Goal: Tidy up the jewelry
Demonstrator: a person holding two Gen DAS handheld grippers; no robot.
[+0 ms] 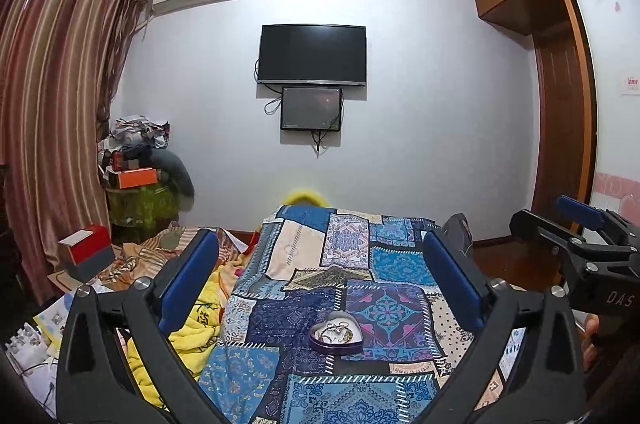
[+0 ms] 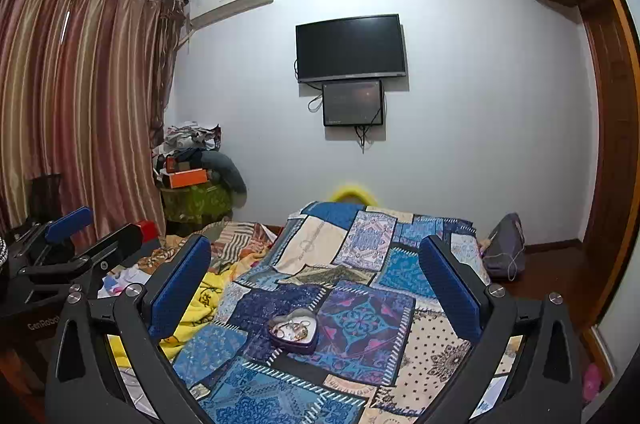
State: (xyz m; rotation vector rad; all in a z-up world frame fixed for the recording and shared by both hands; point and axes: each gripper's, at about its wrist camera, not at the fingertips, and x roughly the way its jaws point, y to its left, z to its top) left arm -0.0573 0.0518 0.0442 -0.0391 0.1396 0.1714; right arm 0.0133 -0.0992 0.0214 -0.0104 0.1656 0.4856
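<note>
A purple heart-shaped tin (image 1: 337,335) lies on the blue patchwork bedspread (image 1: 384,264), with gold and silver jewelry pieces tangled inside it. It also shows in the right wrist view (image 2: 294,332). My left gripper (image 1: 322,260) is open and empty, held above and behind the tin. My right gripper (image 2: 314,260) is open and empty, likewise above the tin. The right gripper shows at the right edge of the left view (image 1: 576,236); the left gripper shows at the left edge of the right view (image 2: 68,244).
A yellow blanket (image 1: 200,320) and striped cloth lie left of the bedspread. A red and grey box (image 1: 86,252) and a cluttered pile (image 1: 136,159) stand at the left by the curtain. A TV (image 1: 312,53) hangs on the far wall. A wardrobe (image 1: 560,103) is right.
</note>
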